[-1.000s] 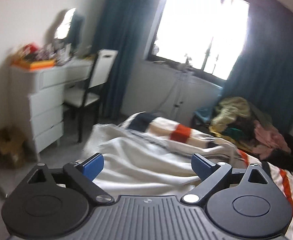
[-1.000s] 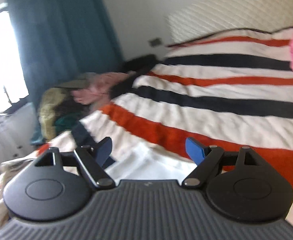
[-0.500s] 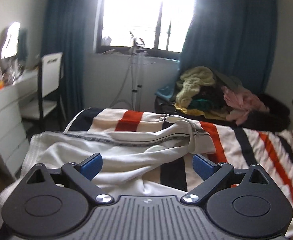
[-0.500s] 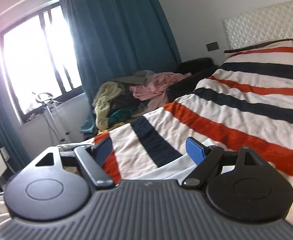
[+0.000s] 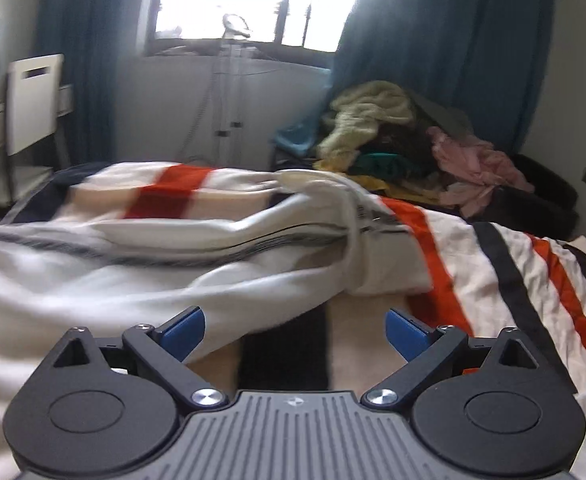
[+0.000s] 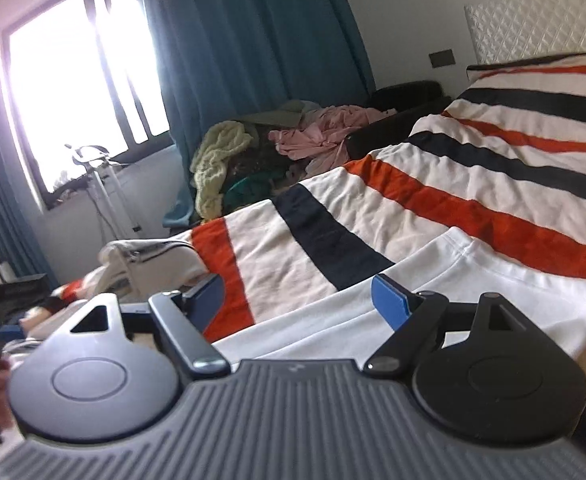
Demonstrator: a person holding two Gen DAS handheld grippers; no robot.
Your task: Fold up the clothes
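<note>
A white garment (image 5: 141,280) with thin dark stripes lies crumpled across the striped bedspread (image 5: 505,264) in the left wrist view. My left gripper (image 5: 295,330) hovers open just above the garment's near edge, nothing between its blue pads. In the right wrist view a flat white part of the garment (image 6: 465,280) lies on the bedspread (image 6: 433,184) right under my right gripper (image 6: 297,298), which is open and empty. A bunched cream part of the garment (image 6: 153,254) sits further left.
A heap of mixed clothes (image 5: 397,140) is piled beyond the bed by the blue curtains (image 5: 445,40). A white chair (image 5: 33,100) stands at the left. A padded headboard (image 6: 541,20) is at the right. A stand (image 6: 101,184) stands under the window.
Both cameras have swung and dropped closer to the bed. The left gripper now sits lower over the white garment's edge; the right view now shows the flat white cloth under its fingers.
</note>
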